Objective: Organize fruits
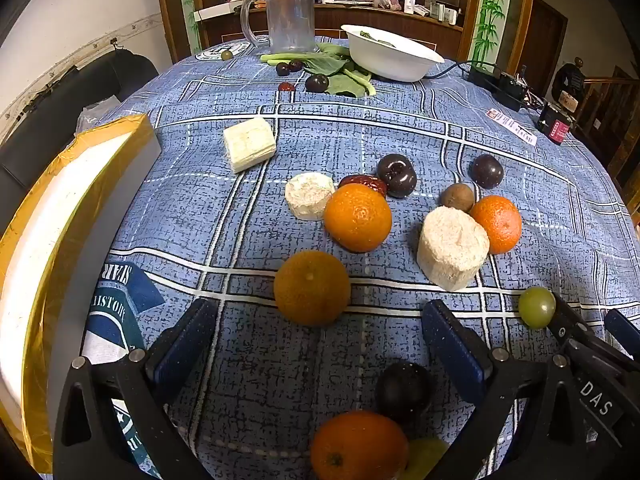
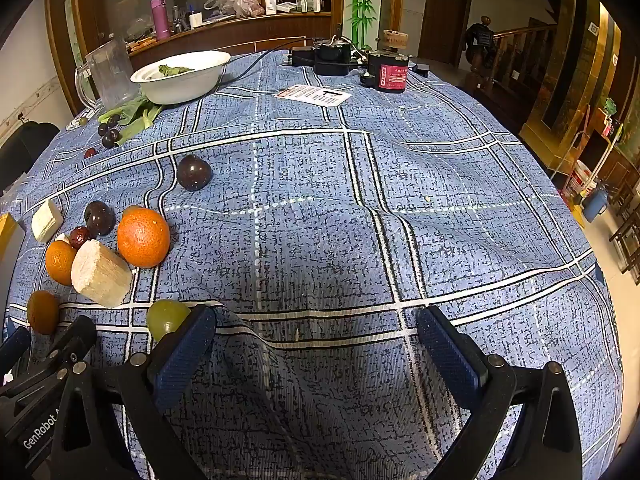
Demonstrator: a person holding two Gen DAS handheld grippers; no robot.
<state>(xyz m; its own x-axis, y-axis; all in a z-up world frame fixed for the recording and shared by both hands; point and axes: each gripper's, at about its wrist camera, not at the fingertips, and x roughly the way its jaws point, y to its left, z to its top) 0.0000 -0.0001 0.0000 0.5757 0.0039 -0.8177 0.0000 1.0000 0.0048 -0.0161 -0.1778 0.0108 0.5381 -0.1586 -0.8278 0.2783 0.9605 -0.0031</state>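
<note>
Both tongs hang over the desk [image 2: 360,200] with fingers spread wide and nothing gripped: my left tongs [image 1: 320,340] frame bare blue checked cloth, my right tongs [image 2: 316,344] likewise. From the left wrist I see a foam box [image 1: 52,220] with yellow-taped rim at the desk's left edge; the right wrist catches only its corner. A white bowl [image 1: 390,56] with greens and a clear jug [image 1: 290,16] stand at the far side in both views. Only the left view shows 1 orange [image 1: 358,446], a dark plum [image 1: 404,392] and a pale green fruit at my near edge, between the fingers. A dull orange [image 1: 312,288] sits just ahead of the left tongs. A pale cut cylinder [image 1: 452,248] touches a bright orange [image 1: 498,222]. 1 green grape [image 2: 166,318] lies against my right tongs' left finger. Only the right view shows a printed card [image 2: 314,95] clearly.
</note>
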